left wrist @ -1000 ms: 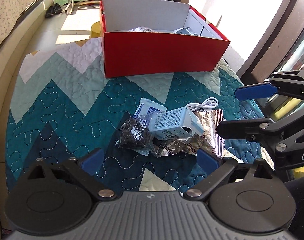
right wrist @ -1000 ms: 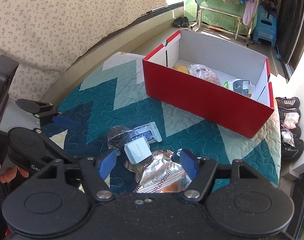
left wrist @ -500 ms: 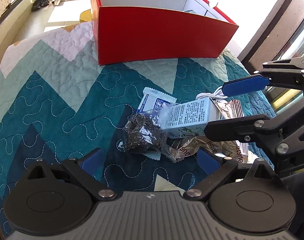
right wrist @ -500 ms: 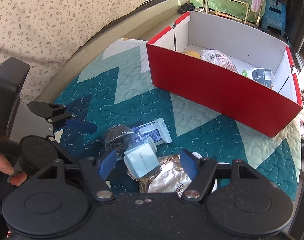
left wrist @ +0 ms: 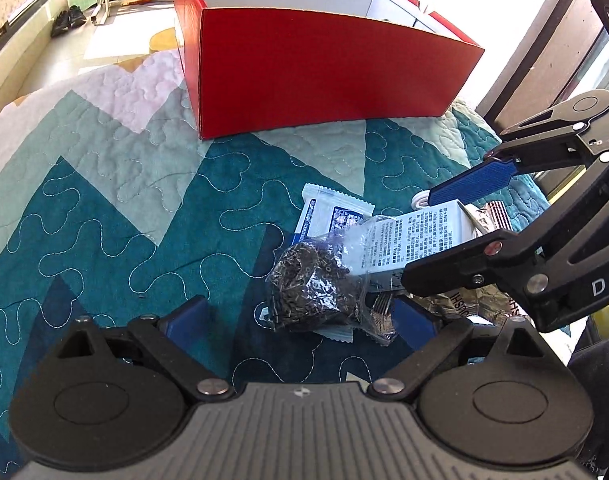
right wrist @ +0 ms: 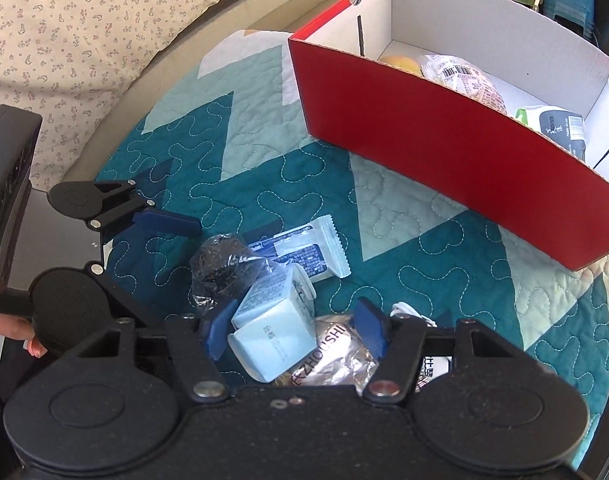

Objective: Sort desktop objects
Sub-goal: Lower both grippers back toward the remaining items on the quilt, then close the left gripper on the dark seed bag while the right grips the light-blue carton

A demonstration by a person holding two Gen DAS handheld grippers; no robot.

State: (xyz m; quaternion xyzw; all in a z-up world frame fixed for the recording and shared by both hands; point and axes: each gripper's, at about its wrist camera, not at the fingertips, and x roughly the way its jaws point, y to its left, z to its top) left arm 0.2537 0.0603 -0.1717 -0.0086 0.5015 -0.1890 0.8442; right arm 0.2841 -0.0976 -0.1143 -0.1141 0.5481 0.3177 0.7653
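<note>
A pile of small items lies on the quilt: a clear bag of dark bits [left wrist: 316, 284] [right wrist: 220, 268], a light blue carton [right wrist: 272, 320] [left wrist: 416, 240], a white and blue sachet [left wrist: 332, 216] [right wrist: 304, 252], a silver foil packet [right wrist: 328, 368] [left wrist: 472, 304] and a white cable [right wrist: 408, 312]. My right gripper [right wrist: 294, 332] is open, its jaws on either side of the carton. My left gripper [left wrist: 300, 318] is open just before the dark bag. A red box [left wrist: 324, 72] [right wrist: 444, 148] stands beyond.
The red box holds a yellow item [right wrist: 400, 62], a wrapped packet [right wrist: 464, 80] and a dark pack [right wrist: 560, 128]. The teal zigzag quilt [left wrist: 124, 208] covers the surface. A floral curtain [right wrist: 84, 20] hangs to the left. Shoes [left wrist: 68, 20] lie on the floor beyond.
Both grippers have moved forward and down toward the pile. The right gripper's jaws now stand around the blue carton; the left gripper has come close to the dark bag.
</note>
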